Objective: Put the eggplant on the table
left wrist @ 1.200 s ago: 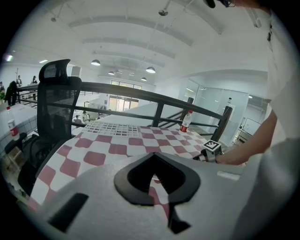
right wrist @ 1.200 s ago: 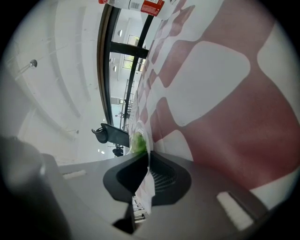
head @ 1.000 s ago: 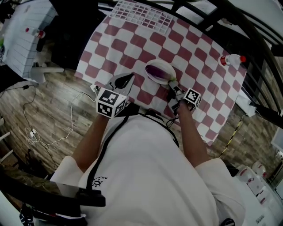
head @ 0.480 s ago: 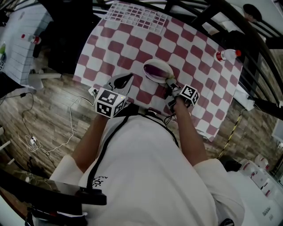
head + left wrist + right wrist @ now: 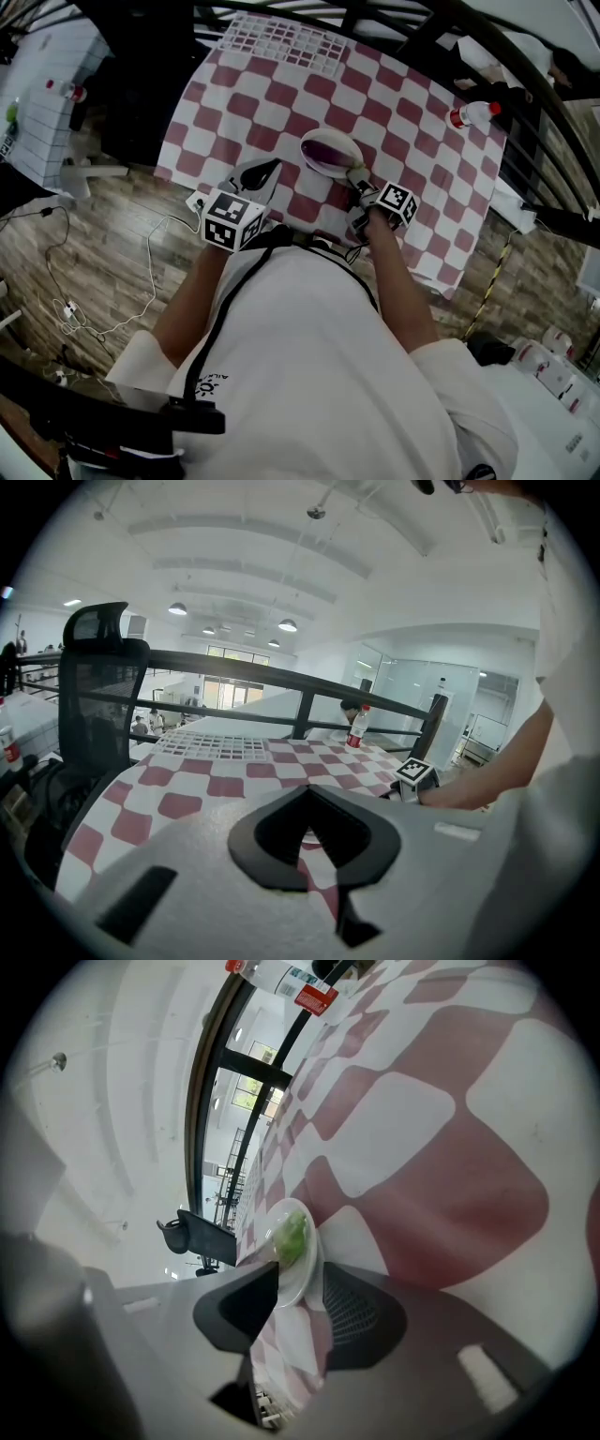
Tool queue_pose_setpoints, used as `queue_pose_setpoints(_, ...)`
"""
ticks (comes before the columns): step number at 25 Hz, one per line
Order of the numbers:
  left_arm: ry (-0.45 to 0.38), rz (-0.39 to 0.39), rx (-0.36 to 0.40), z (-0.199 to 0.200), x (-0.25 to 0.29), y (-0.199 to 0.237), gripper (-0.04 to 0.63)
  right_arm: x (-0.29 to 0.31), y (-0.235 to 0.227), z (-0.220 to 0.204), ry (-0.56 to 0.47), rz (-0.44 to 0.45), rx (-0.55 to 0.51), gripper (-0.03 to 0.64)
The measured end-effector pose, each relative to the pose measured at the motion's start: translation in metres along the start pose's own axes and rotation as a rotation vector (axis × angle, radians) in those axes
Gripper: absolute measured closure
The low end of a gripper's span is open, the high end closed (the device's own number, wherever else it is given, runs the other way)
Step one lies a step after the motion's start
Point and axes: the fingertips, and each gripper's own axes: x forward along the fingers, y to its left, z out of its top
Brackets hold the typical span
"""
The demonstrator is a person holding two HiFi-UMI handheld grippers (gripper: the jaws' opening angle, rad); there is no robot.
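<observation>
The purple eggplant (image 5: pixel 328 148) lies on a white plate (image 5: pixel 313 161) on the checkered table, its green stem (image 5: pixel 357 172) toward me. My right gripper (image 5: pixel 361 187) is at the plate's near edge. Its jaws have just been opening and now stand open. In the right gripper view the plate's rim (image 5: pixel 302 1283) and the stem (image 5: pixel 292 1235) sit just ahead of the right gripper (image 5: pixel 300 1274), with neither pad pressing on them. My left gripper (image 5: pixel 277 163) hovers left of the plate; in its own view the left gripper (image 5: pixel 306 791) is shut and holds nothing.
A water bottle (image 5: pixel 472 113) lies at the table's far right, and is also in the left gripper view (image 5: pixel 355 728). A white grid rack (image 5: pixel 281 42) rests at the far edge. Black railings (image 5: pixel 525 66) run behind the table. An office chair (image 5: pixel 94 696) stands at the left.
The head view has shifted slightly. Both grippers keep their places by the plate, and the eggplant has not moved.
</observation>
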Motion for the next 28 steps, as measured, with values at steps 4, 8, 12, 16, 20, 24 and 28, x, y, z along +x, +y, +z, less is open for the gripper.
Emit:
queue_pose_setpoints(4,-0.008,0.001,0.003,0.001,-0.004,-0.003,0.592,-0.004,0.004,-0.004,0.004,0.008,-0.012,0.472)
queue_pose_setpoints(8,-0.006,-0.004,0.003,-0.002,-0.006,-0.006,0.592,-0.012,0.007,-0.006,-0.007,0.008,-0.049,0.486)
queue_pose_setpoints(12,-0.008,-0.015,0.003,-0.001,-0.005,-0.012,0.592,-0.025,0.017,-0.008,-0.010,0.023,-0.102,0.549)
queue_pose_setpoints(16,-0.014,-0.032,0.015,0.004,0.002,-0.021,0.592,-0.039,0.024,-0.008,-0.011,0.041,-0.155,0.596)
queue_pose_setpoints(20,-0.018,-0.051,0.028,0.009,0.009,-0.035,0.592,-0.057,0.035,-0.009,-0.022,0.090,-0.173,0.612)
queue_pose_setpoints(24,-0.016,-0.074,0.039,0.011,0.016,-0.048,0.592,-0.080,0.049,-0.012,-0.029,0.137,-0.219,0.612)
queue_pose_setpoints(28,-0.018,-0.088,0.053,0.013,0.023,-0.063,0.592,-0.105,0.066,-0.012,-0.060,0.192,-0.273,0.612)
